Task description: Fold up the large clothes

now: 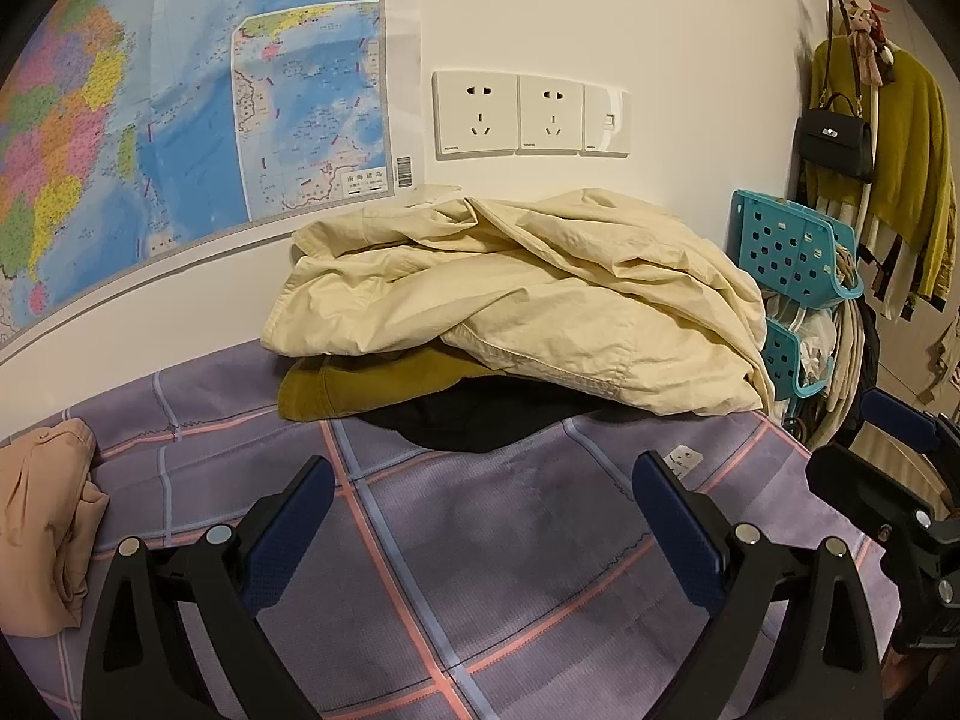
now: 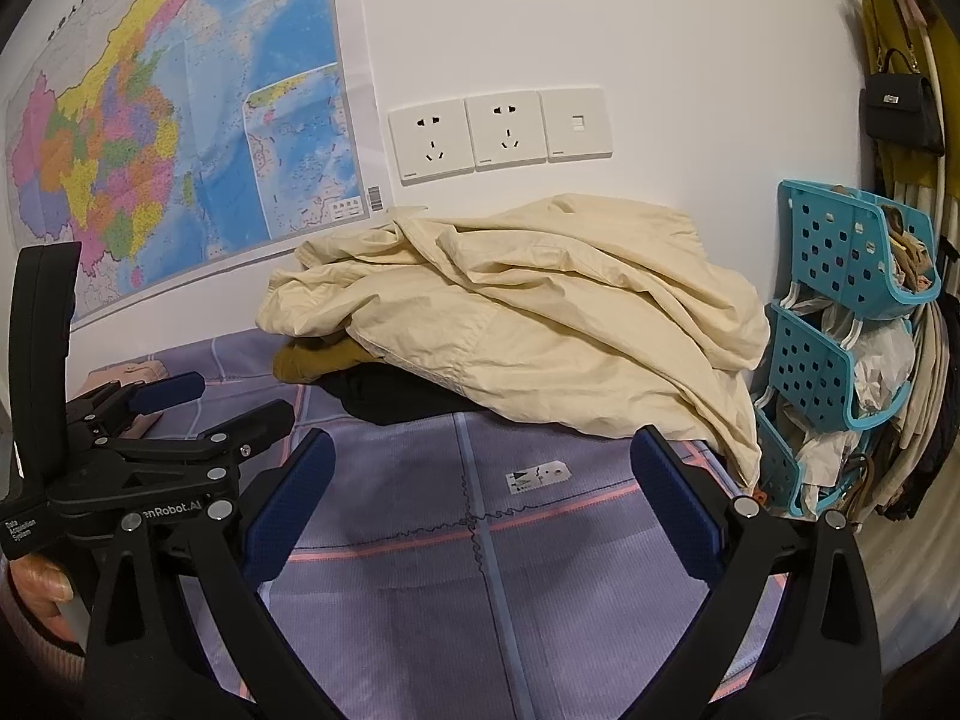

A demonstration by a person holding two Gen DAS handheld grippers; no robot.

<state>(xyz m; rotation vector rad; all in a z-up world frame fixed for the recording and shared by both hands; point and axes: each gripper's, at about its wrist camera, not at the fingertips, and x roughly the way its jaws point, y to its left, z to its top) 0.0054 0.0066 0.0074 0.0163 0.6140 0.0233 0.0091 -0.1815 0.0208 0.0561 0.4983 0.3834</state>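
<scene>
We see a cream jacket (image 1: 540,300) on a mustard garment (image 1: 360,387), perhaps black cloth (image 1: 474,420) below, and a purple checked sheet (image 1: 480,570).

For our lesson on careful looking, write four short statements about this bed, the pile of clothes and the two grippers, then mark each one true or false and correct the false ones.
1. The cream garment lies on top of the pile. True.
2. The left gripper is shut on the cream garment. False: it is open and holds nothing, above the checked bedsheet.
3. A mustard garment shows under the cream one. True.
4. The right gripper grips the blue basket. False: it is open and empty, and the basket stands beside the bed.
</scene>
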